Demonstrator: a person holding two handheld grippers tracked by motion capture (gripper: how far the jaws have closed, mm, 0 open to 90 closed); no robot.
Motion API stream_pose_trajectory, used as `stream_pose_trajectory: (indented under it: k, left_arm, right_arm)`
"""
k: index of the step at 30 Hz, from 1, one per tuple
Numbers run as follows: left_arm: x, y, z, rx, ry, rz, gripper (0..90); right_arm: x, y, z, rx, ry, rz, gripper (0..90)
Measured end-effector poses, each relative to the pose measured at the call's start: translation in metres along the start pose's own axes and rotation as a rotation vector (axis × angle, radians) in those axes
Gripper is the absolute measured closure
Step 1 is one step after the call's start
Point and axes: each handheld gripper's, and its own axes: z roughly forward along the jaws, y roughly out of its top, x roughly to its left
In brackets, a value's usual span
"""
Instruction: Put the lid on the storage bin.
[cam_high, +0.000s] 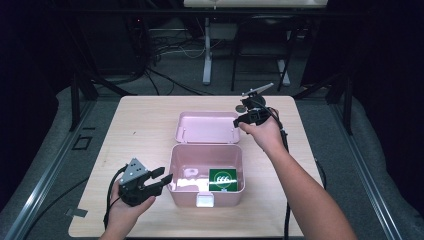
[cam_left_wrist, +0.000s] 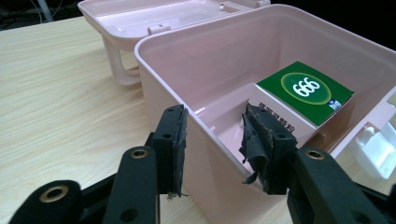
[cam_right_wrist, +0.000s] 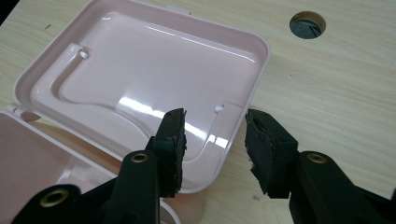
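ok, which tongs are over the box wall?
The left tongs: they straddle the pink box's left wall without touching it. The right tongs hover by the lid's edge.

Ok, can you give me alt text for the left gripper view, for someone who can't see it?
The left hand-held gripper straddles the near wall of an open pink box, one jaw outside and one inside, with gaps still showing. A green packet marked 666 lies inside the box, and the lid lies flat behind it on the wooden table.

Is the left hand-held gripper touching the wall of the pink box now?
Cannot tell. In the left gripper view, the left hand-held gripper straddles the corner wall of the pink box, but no clear contact or gap shows at either pad.
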Motion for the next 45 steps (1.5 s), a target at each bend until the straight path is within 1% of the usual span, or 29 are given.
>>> stream_pose_trajectory:
  k: [2,3,7,8,9,13,15,20,24,25,26,31,33,37,40,41,45]
  left_arm:
    - [-0.001,0.000,0.000,0.005,0.001,0.004,64.2]
    - [-0.001,0.000,0.000,0.004,0.000,0.005,64.2]
    - [-0.003,0.000,0.001,0.005,-0.008,0.016,70.1]
    - [-0.003,-0.001,0.002,0.011,-0.007,0.025,71.3]
    - [-0.004,-0.001,0.002,0.011,-0.003,0.029,71.6]
    - [-0.003,-0.002,0.002,0.009,0.005,0.029,75.6]
    - [-0.003,-0.002,0.001,0.011,0.005,0.031,75.6]
    - [-0.004,-0.002,0.001,0.008,0.005,0.033,76.5]
    - [-0.004,-0.003,0.001,0.005,0.010,0.038,77.3]
    - [-0.004,-0.003,0.001,0.003,0.012,0.041,77.5]
    - [-0.004,-0.003,0.001,0.003,0.012,0.041,77.5]
    - [-0.004,-0.003,0.001,0.002,0.012,0.041,77.6]
    - [-0.005,-0.003,0.002,-0.006,0.013,0.037,77.6]
    - [-0.005,-0.004,0.002,-0.006,0.013,0.035,77.6]
    - [-0.004,-0.004,0.002,-0.007,0.011,0.034,77.6]
    - [-0.004,-0.004,0.002,-0.008,0.011,0.035,77.6]
    - [-0.004,-0.004,0.002,-0.010,0.011,0.032,77.7]
  right_arm:
    - [0.000,0.002,0.002,0.001,-0.001,0.005,57.9]
    - [0.000,0.003,0.003,0.000,0.001,0.012,58.0]
    - [-0.001,0.005,0.009,0.009,-0.003,0.021,59.1]
    - [-0.001,0.005,0.014,0.013,-0.005,0.031,60.0]
    - [-0.001,0.006,0.015,0.021,-0.008,0.031,60.4]
    - [-0.002,0.008,0.022,0.027,-0.018,0.047,61.9]
    - [-0.002,0.008,0.023,0.025,-0.020,0.050,62.2]
    - [-0.006,0.011,0.031,0.031,-0.033,0.078,63.8]
    - [-0.009,0.012,0.035,0.032,-0.039,0.086,64.1]
    - [-0.011,0.012,0.038,0.030,-0.042,0.099,64.5]
    - [-0.011,0.012,0.038,0.030,-0.042,0.099,64.5]
    - [-0.018,0.014,0.047,0.037,-0.056,0.133,65.2]
    - [-0.020,0.014,0.051,0.040,-0.061,0.141,65.4]
    - [-0.022,0.015,0.056,0.036,-0.066,0.152,65.9]
    - [-0.023,0.015,0.060,0.044,-0.071,0.156,66.7]
    - [-0.023,0.015,0.062,0.043,-0.070,0.165,67.1]
    - [-0.025,0.014,0.071,0.047,-0.079,0.174,69.6]
